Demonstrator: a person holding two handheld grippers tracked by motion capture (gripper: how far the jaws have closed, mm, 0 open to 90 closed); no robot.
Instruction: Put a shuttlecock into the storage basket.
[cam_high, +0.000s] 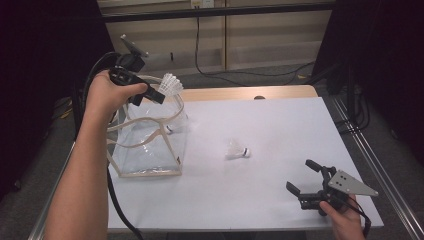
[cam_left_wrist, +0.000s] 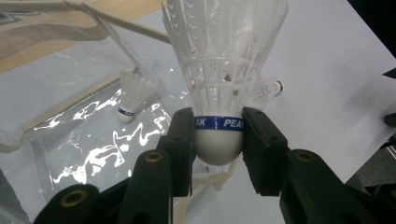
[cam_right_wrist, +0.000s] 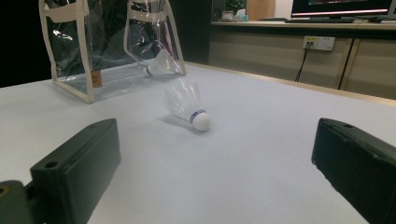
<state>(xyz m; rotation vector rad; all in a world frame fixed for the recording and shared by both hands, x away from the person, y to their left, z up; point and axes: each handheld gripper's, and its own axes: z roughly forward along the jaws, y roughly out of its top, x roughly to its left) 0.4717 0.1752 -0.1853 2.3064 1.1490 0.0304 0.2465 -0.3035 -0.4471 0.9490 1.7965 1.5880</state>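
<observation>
The left hand-held gripper (cam_left_wrist: 218, 140) is clamped on the cork of a white shuttlecock (cam_left_wrist: 219, 79), held above the clear bag's (cam_high: 150, 145) open top. In the high view its long axis runs about level, feathers toward the bench's middle. A second shuttlecock (cam_left_wrist: 130, 95) lies inside the bag. A third shuttlecock (cam_high: 236, 150) lies on its side on the white bench (cam_high: 280, 125), beside the bag, cork toward the right hand-held gripper (cam_high: 305, 176), whose jaws stand apart, empty.

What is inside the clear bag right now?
One shuttlecock lies on the floor of the clear bag, cork end down toward the base. Its walls are see-through, so little is covered, though glare on the plastic could mask something small. A second shuttlecock is held above it.
</observation>
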